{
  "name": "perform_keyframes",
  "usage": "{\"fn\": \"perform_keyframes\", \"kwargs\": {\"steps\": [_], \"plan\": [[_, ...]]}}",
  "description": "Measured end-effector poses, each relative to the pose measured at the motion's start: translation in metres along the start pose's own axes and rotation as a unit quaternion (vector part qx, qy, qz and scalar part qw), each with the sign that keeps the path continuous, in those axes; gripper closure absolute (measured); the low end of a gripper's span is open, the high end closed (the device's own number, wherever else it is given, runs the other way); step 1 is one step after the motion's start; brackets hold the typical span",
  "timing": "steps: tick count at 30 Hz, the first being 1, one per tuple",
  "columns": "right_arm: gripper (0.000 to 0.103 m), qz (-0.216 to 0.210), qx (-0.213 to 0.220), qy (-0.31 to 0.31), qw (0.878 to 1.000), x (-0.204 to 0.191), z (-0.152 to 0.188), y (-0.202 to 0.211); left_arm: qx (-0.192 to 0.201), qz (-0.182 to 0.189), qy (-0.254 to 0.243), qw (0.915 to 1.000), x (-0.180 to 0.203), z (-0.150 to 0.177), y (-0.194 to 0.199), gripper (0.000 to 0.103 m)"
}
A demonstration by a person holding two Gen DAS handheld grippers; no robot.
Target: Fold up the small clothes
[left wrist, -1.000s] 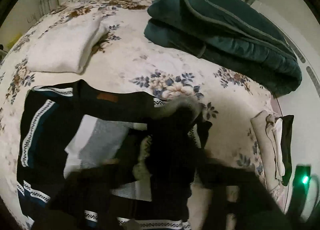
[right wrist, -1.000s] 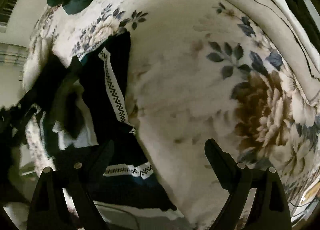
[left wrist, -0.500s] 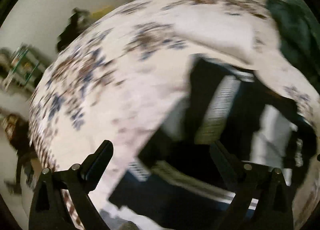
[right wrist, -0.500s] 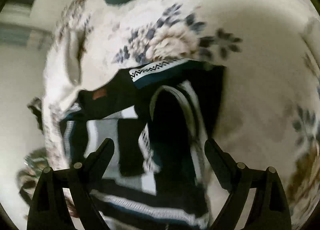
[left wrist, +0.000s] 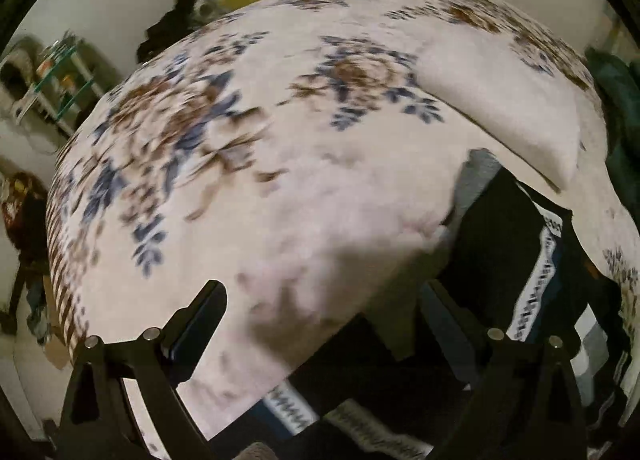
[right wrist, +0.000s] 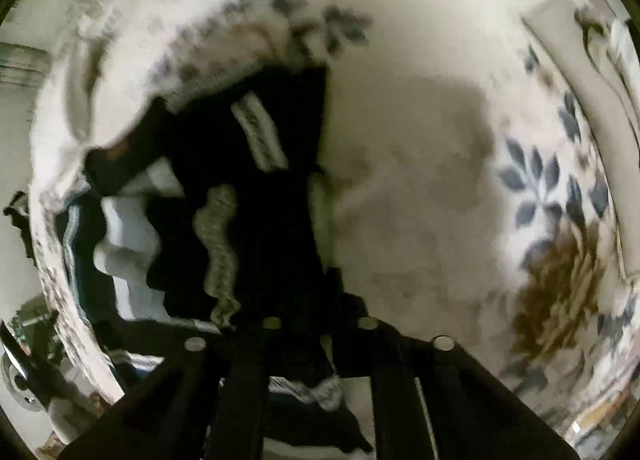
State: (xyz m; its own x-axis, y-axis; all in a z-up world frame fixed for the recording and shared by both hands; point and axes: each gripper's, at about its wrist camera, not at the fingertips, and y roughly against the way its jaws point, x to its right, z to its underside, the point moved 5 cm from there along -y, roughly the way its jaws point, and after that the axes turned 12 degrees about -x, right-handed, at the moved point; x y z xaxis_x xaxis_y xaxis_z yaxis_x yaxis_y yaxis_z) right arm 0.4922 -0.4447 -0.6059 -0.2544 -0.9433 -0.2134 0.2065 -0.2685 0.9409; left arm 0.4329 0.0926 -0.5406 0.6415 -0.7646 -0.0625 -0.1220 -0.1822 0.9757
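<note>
A dark garment with white patterned stripes and grey panels [left wrist: 516, 260] lies crumpled on the floral bedspread [left wrist: 280, 164], at the right and bottom of the left wrist view. My left gripper [left wrist: 320, 300] is open and empty above the bedspread, its right finger [left wrist: 448, 308] over the garment's edge. In the right wrist view the same garment [right wrist: 256, 196] fills the left half. My right gripper [right wrist: 326, 300] is shut on the garment's dark right edge.
A white folded cloth [left wrist: 500, 100] lies beyond the garment. A dark green blanket [left wrist: 616, 108] sits at the far right. Folded beige and white clothes [right wrist: 576, 72] lie at the bed's right edge. Shelves and clutter [left wrist: 52, 80] stand beside the bed.
My right gripper has shut on the garment's edge; it was open before. My left gripper has swung left, away from the garment, and its open fingers now show.
</note>
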Motion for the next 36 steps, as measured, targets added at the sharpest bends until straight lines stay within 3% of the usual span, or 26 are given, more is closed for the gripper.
{"fn": "perform_keyframes", "kwargs": {"steps": [2,4,8,12,15,16,17,18,19,22,24,26,28,36], "plan": [[0.064,-0.003,0.02,-0.008,1.0,0.004,-0.001,0.013,0.0,0.005,-0.021,0.9998,0.014,-0.003,0.001,0.004],[0.057,-0.014,0.059,-0.01,0.998,0.002,-0.003,0.038,0.005,0.007,-0.049,0.9988,0.029,-0.004,0.004,0.004],[0.057,-0.018,0.09,0.038,0.995,-0.03,-0.016,0.058,0.009,-0.006,-0.094,0.9955,0.052,-0.002,0.001,0.004],[0.056,0.014,0.044,0.156,0.987,-0.088,-0.042,0.022,-0.009,-0.02,-0.116,0.993,0.065,-0.002,-0.016,0.004],[0.056,0.021,-0.033,0.205,0.978,-0.116,-0.061,-0.024,-0.021,-0.032,-0.122,0.9917,0.069,0.0,-0.03,0.004],[0.06,0.025,-0.05,0.215,0.975,-0.121,-0.063,-0.035,-0.026,-0.035,-0.124,0.9913,0.069,0.0,-0.035,0.004],[0.09,0.022,-0.061,0.231,0.971,-0.125,-0.063,-0.042,-0.031,-0.036,-0.126,0.9909,0.069,0.0,-0.039,0.004],[0.1,0.033,-0.055,0.254,0.965,-0.131,-0.062,-0.044,-0.034,-0.038,-0.127,0.9906,0.069,0.001,-0.043,0.004],[0.1,0.054,-0.034,0.261,0.963,-0.133,-0.063,-0.041,-0.036,-0.04,-0.128,0.9903,0.069,0.001,-0.046,0.004],[0.1,0.058,0.014,0.227,0.972,-0.126,-0.076,-0.024,-0.043,-0.036,-0.128,0.9903,0.067,0.001,-0.055,0.004],[0.099,0.058,0.017,0.203,0.977,-0.121,-0.082,-0.021,-0.05,-0.028,-0.122,0.9908,0.064,0.001,-0.06,0.004],[0.067,0.046,-0.009,0.181,0.982,-0.117,-0.08,-0.022,-0.053,-0.015,-0.115,0.9919,0.06,0.001,-0.058,0.004],[0.052,0.026,-0.008,0.148,0.989,-0.107,-0.069,-0.009,-0.05,0.0,-0.114,0.9923,0.055,0.001,-0.05,0.004],[0.051,-0.029,0.025,0.011,0.999,-0.018,-0.002,0.072,-0.039,0.045,-0.124,0.9905,0.028,0.025,0.005,0.004]]}}
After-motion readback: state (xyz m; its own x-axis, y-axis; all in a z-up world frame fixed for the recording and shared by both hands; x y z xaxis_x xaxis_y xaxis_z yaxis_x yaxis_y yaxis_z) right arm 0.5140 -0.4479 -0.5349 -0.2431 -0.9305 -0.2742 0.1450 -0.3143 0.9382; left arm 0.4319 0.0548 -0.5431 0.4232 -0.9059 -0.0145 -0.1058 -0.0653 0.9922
